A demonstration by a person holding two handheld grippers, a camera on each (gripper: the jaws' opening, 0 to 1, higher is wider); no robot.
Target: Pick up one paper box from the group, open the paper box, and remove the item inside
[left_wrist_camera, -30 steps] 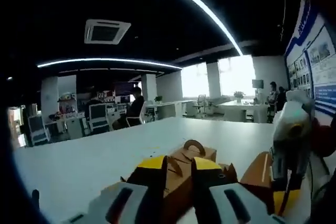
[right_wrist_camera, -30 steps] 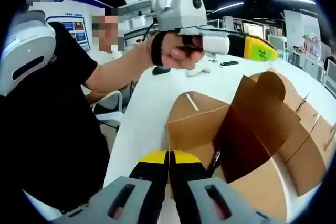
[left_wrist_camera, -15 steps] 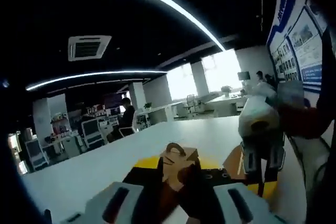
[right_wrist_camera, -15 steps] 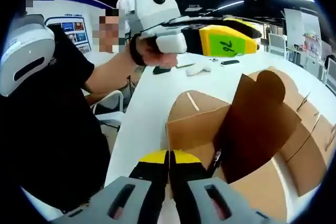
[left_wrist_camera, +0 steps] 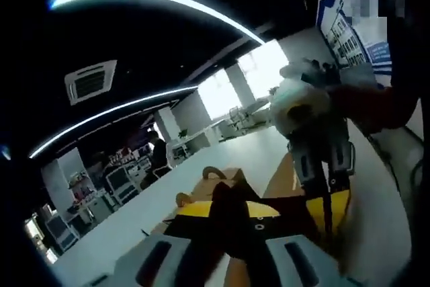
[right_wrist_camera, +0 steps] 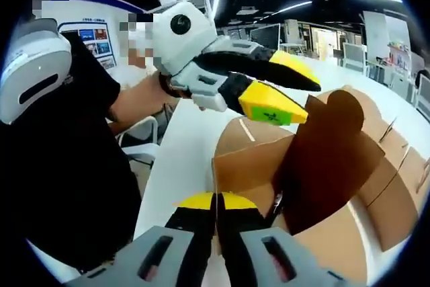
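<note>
On the white worktop (right_wrist_camera: 181, 139) sits a brown paper box (right_wrist_camera: 336, 193) with one flap standing up. At its near wall the right gripper (right_wrist_camera: 216, 205) is closed, pinching the cardboard edge. Just above the box, the left gripper (right_wrist_camera: 302, 102) has its jaws parted, tips at the raised flap, holding nothing. A person's hand (right_wrist_camera: 144, 95) grips it.

A long white table (right_wrist_camera: 181, 146) is running from the lower centre of the right gripper view toward its upper right. Brown paper boxes (right_wrist_camera: 376, 186) are sitting on it, filling the right half of the frame. In the left gripper view the table (left_wrist_camera: 134, 213) is stretching diagonally from lower left, carrying a brown paper box (left_wrist_camera: 222, 183) at centre.
</note>
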